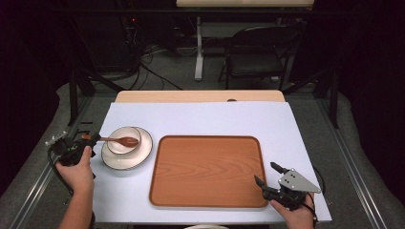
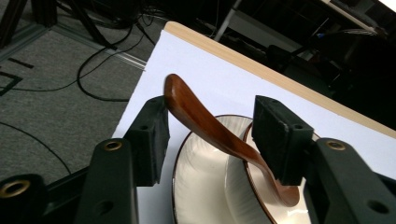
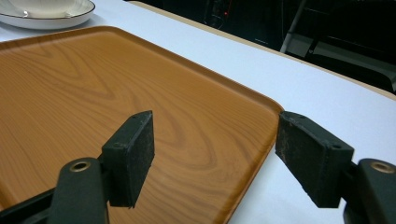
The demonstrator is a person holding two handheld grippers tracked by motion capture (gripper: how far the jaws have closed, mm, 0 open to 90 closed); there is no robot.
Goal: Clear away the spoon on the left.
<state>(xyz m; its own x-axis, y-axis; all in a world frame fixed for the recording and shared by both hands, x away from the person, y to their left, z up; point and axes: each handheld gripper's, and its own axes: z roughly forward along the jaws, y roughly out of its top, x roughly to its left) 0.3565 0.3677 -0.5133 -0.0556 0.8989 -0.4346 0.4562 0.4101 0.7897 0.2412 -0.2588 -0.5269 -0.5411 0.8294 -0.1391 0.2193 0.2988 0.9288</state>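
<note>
At left frame, a reddish-brown spoon (image 1: 122,140) lies in a cream bowl (image 1: 125,147) on a dark-rimmed cream plate (image 1: 141,156); at centre, an orange wood-grain tray (image 1: 207,171).

Brown wooden spoon (image 2: 210,128): bowl end hidden behind the black pad of the left claw (image 2: 212,135); pad contact with the handle can't be told. White dark-rimmed ceramic plate (image 3: 51,18) cut off by the top edge in right claw view. Rectangular wooden tray (image 3: 93,93) runs off left and bottom edges.
</note>
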